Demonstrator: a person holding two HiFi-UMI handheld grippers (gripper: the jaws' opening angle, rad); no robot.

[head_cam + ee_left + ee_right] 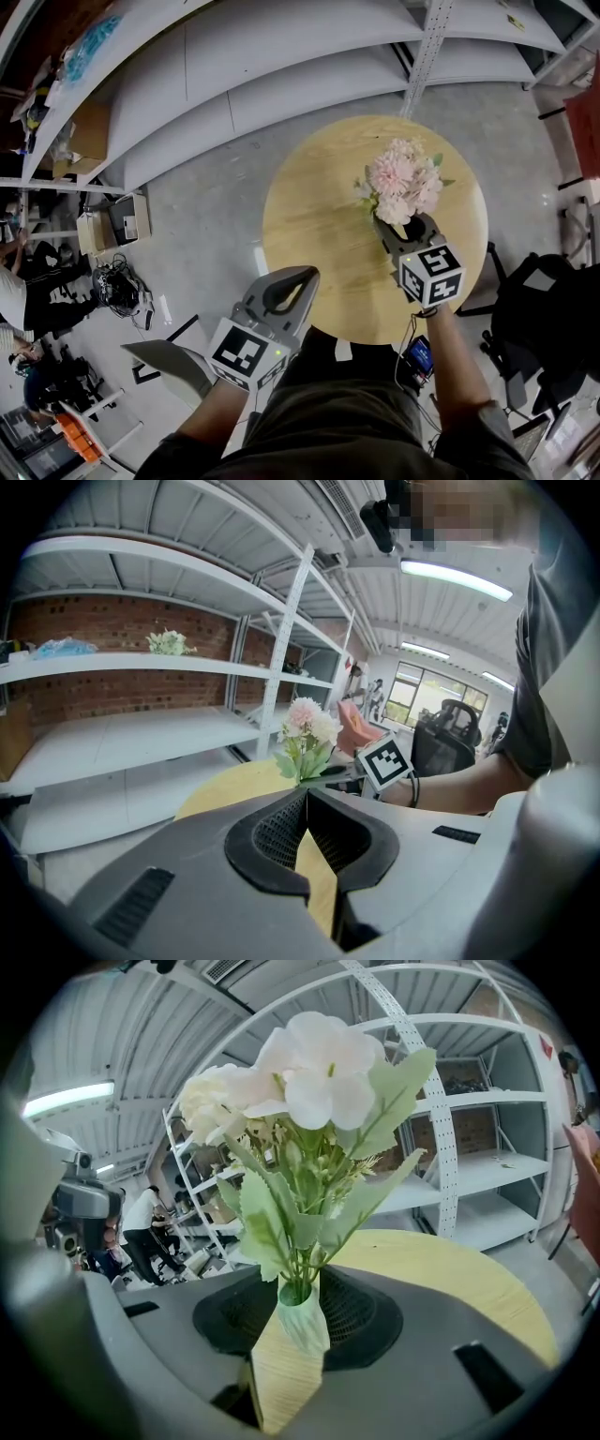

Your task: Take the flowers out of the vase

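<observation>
A bunch of pale pink and white flowers with green leaves stands in a small pale green vase on the round wooden table. My right gripper reaches in at the base of the bunch. In the right gripper view its jaws stand wide, one on each side of the vase, and the pads do not clearly press on it. The head view hides the vase under the blooms. My left gripper hovers at the table's near edge, shut and empty, well short of the flowers.
White metal shelving curves behind the table. A black office chair stands to the right. At the far left, by cluttered shelves and cables, is a person. Grey floor surrounds the table.
</observation>
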